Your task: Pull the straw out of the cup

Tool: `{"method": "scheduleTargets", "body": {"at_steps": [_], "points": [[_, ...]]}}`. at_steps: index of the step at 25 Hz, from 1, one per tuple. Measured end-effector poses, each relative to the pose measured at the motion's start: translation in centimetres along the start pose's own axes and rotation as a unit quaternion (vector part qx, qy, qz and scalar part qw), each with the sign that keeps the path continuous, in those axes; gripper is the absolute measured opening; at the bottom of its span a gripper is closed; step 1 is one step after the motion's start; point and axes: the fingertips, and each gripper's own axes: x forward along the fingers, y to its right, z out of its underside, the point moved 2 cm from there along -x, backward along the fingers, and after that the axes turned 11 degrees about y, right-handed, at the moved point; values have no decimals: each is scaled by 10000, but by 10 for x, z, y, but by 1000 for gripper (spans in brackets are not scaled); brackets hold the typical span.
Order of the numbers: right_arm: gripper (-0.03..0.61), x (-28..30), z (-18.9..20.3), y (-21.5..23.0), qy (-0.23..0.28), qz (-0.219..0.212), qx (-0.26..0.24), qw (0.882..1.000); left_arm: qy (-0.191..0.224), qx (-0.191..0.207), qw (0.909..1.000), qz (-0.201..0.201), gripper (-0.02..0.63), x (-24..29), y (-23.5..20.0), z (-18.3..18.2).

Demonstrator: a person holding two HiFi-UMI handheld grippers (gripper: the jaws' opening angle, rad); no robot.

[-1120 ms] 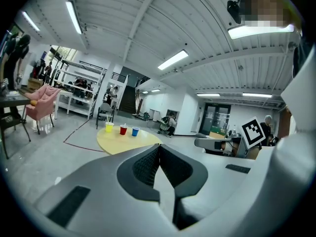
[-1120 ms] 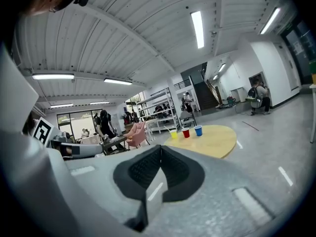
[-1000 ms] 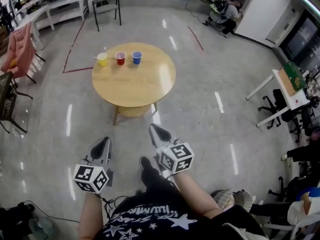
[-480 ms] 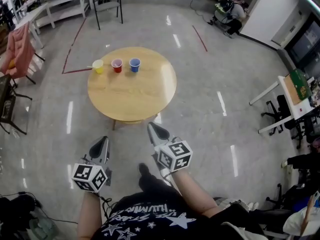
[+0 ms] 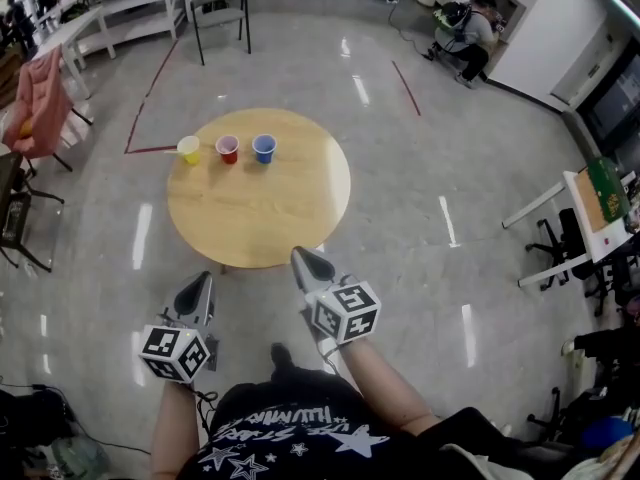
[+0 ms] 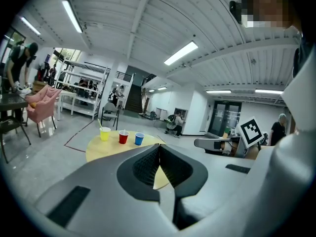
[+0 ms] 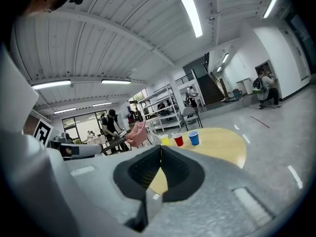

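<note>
Black shirt (image 5: 285, 433) bears white lettering, possibly "HUMAN".

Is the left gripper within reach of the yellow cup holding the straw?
Probably not: the left gripper is short of the round wooden table, and the yellow cup stands at its far edge.

Tabletop (image 5: 258, 208): plain light wood. Along its far left edge, left to right: yellow cup (image 5: 188, 149), red cup (image 5: 228, 149), blue cup (image 5: 264, 148). The straw (image 6: 99, 123) in the yellow cup reads pale yellow-green.

Left tongs (image 5: 203, 283) and right tongs (image 5: 300, 258): grey shells, black ribbed pads. Left marker cube (image 5: 177, 354) and right marker cube (image 5: 346, 313): white faces with black square patterns.

Floor (image 5: 420, 228): glossy grey, with dark red tape lines (image 5: 140, 118). Chair (image 5: 38, 108) at left: pink. Shirt (image 5: 290, 438): dark, with white stars and lettering.
</note>
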Motion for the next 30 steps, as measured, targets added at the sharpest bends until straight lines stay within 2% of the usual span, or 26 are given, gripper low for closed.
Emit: {"method": "scheduleTargets", "body": {"at_steps": [6, 16, 22, 26, 30], "points": [[0, 10, -8, 24, -10, -38, 53, 10000, 18, -40, 9999, -112, 6, 19, 2, -1], [0, 22, -7, 34, -124, -80, 97, 9998, 0, -101, 9997, -206, 6, 36, -9, -3], [0, 37, -7, 39, -124, 52, 95, 9999, -25, -106, 9998, -144, 6, 49, -28, -3], [0, 54, -3, 38, -198, -25, 40, 9998, 11, -81, 9998, -196, 6, 57, -41, -3], [0, 87, 0, 31, -236, -76, -59, 9997, 31, -159, 9996, -227, 8, 64, -72, -6]]}}
